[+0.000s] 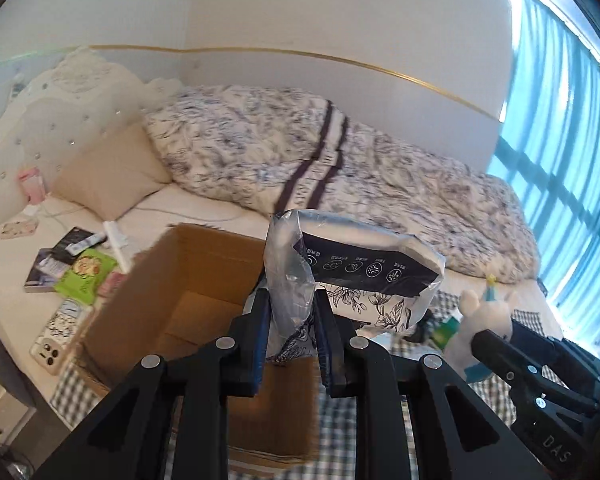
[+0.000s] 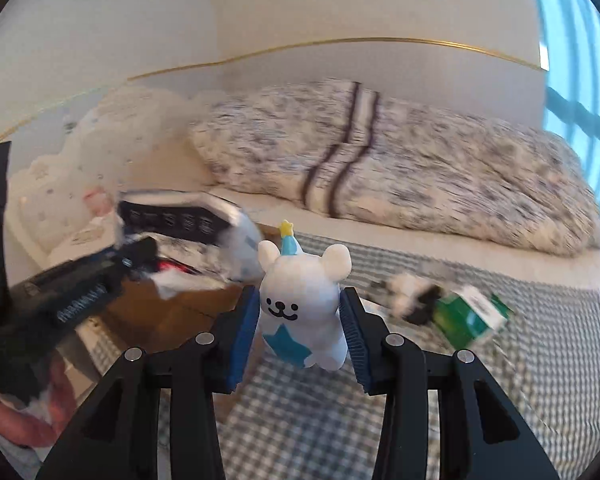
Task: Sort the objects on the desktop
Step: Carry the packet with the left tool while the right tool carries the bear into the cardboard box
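Note:
My left gripper is shut on the crumpled end of a plastic-wrapped pack with a dark label and flower print. It holds the pack in the air over the open cardboard box. My right gripper is shut on a white plush bear with a blue star and a party hat, lifted above the checked cloth. In the left wrist view the plush bear and the right gripper show at the lower right. The right wrist view shows the left gripper and the pack, blurred, at the left.
A green carton and a small black and white thing lie on the checked cloth. On the bed left of the box lie books, a phone and a tan pillow. A rolled quilt lies behind. A hand shows at lower left.

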### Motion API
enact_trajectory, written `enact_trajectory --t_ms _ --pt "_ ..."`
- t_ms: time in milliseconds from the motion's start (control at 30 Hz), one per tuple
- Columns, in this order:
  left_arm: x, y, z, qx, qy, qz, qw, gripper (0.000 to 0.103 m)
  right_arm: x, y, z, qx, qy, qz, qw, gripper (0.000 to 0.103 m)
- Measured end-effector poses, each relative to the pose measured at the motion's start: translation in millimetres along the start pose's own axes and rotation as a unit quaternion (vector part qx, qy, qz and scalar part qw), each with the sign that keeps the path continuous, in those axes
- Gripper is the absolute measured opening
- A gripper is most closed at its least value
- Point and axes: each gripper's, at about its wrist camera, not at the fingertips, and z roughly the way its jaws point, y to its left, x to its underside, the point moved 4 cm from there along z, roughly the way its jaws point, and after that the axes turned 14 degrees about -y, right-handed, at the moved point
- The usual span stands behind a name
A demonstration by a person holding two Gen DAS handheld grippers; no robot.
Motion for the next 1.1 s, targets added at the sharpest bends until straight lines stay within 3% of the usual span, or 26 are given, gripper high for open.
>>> enact_trajectory --t_ms 233,500,567,633,667,700,733,800,1100 --pt "14.2 46.8 24.6 -0.029 0.027 -0.013 0.9991 0.021 10.8 57.0 46.0 -0.054 0.033 -0.014 0.998 0.041" --pt "38.9 71.1 50.2 -0.045 0.063 -0.012 0.9969 0.024 41.6 77.5 82.3 -0.072 0.081 -0.013 0.994 0.041" --pt "43.5 72.5 54.0 -0.038 0.073 -0.010 0.9966 0.033 44.3 76.3 86.0 -0.074 0.082 -0.012 0.994 0.041" --pt "46.5 73.5 56.4 -0.038 0.083 -0.005 0.9958 0.054 44.0 72.8 88.1 -0.075 0.075 -0.003 0.994 0.041" --pt "46.8 75.9 56.7 -0.049 0.084 -0.003 0.9953 0.076 43.4 70.0 89.0 -0.075 0.074 0.003 0.994 0.043" --pt "46.2 78.2 55.8 -0.060 0.081 -0.006 0.9949 0.089 42.7 65.9 89.3 -0.071 0.072 0.011 0.995 0.055" --pt "44.5 80.7 53.6 -0.063 0.076 -0.011 0.9951 0.093 41.5 60.7 88.4 -0.062 0.069 0.020 0.995 0.076" --pt "40.1 83.2 48.2 -0.054 0.065 -0.023 0.9962 0.100 36.2 50.6 82.5 -0.048 0.053 0.038 0.997 0.086" --pt "29.0 51.1 25.2 -0.045 0.046 0.004 0.9979 0.103 26.3 16.0 38.9 -0.001 0.016 0.044 0.999 0.086"
